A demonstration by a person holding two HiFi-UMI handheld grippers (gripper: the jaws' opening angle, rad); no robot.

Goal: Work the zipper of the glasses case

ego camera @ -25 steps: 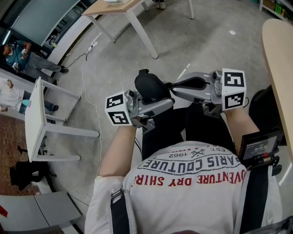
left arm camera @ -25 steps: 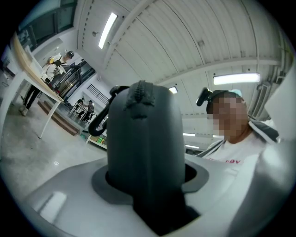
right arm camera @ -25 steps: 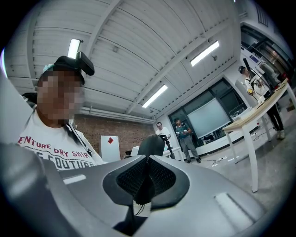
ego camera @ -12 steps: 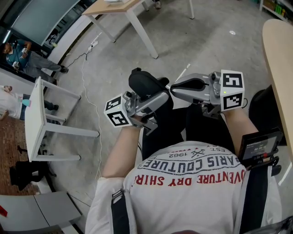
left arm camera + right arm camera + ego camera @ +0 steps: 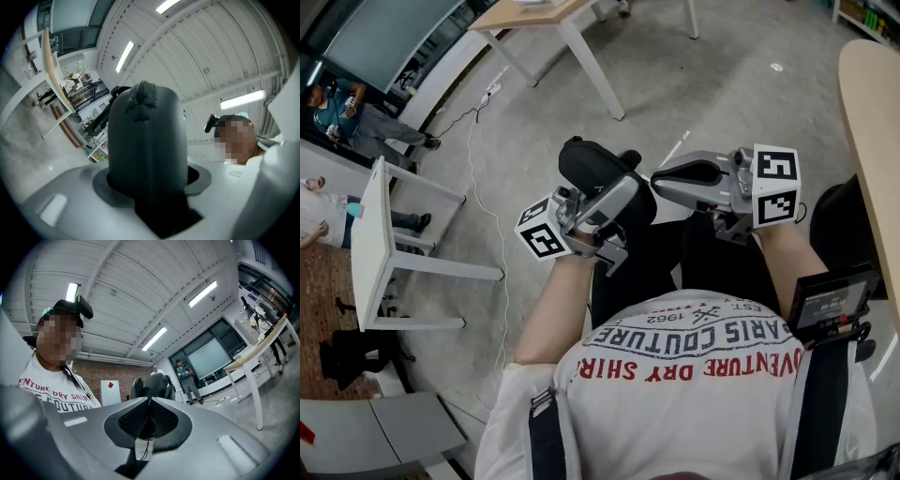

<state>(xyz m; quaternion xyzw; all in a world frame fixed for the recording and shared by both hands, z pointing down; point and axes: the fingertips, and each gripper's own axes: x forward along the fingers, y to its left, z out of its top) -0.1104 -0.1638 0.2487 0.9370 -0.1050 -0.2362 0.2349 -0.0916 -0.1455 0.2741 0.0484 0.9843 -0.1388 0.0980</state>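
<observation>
Left claw (image 5: pixel 614 202) is clamped on the black glasses case (image 5: pixel 586 164), whose body stands straight up out of its jaws in the left gripper view, zipper (image 5: pixel 140 96) end uppermost. I judge this grip is there to brace the case in mid-air so that the zipper has something to pull against. Right claw (image 5: pixel 661 178) faces it from the other side, its tips just touching the case's near end. Its jaws are closed almost together on a thin dark piece, which I take to be the zipper pull (image 5: pixel 146 425), though it is too small to be sure. From the right claw, the case lies directly beyond the tips.
</observation>
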